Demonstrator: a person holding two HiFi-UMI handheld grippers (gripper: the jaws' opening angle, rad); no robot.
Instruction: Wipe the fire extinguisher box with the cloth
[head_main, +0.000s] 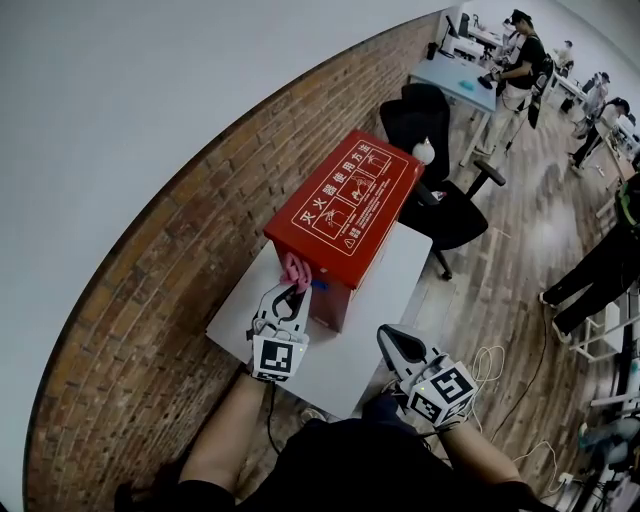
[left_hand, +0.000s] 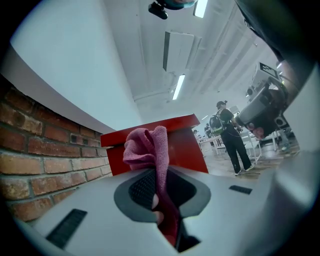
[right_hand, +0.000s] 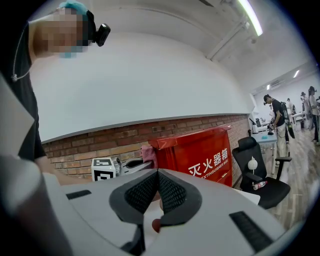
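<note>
Nearest, the person's two bare forearms reach forward over the near edge of the white worktop (head_main: 372, 292). The right tongs (head_main: 392, 344) hover above the worktop's near right part, well apart from the box. In the right gripper view their dark ribbed pads (right_hand: 171, 192) are pressed together with nothing between them.

The left tongs (head_main: 291, 298) are a little further forward, held up at the near end of the box. In the left gripper view they (left_hand: 159, 186) are clamped on a pink cloth (left_hand: 147, 146). A strip of it runs down between the pads and a bunched fold stands up above them. From the head view the cloth (head_main: 294, 269) sits against the near end of the fire extinguisher box (head_main: 352, 203), just under the edge of its lid. The right gripper view shows the same bunch (right_hand: 148, 154) at the box's near corner.

The box is red, stands on the worktop and lies lengthwise beside the brick wall (head_main: 190, 240). Its lid bears white Chinese lettering and pictograms. White characters also run along its long side (right_hand: 202, 150).

Beyond the worktop's far end stands a black office chair (head_main: 440, 205) on a wood-patterned floor (head_main: 520, 230). A small bottle (right_hand: 259, 185) lies on its seat. Further off are a pale desk (head_main: 450, 76) and several people standing among other desks.
</note>
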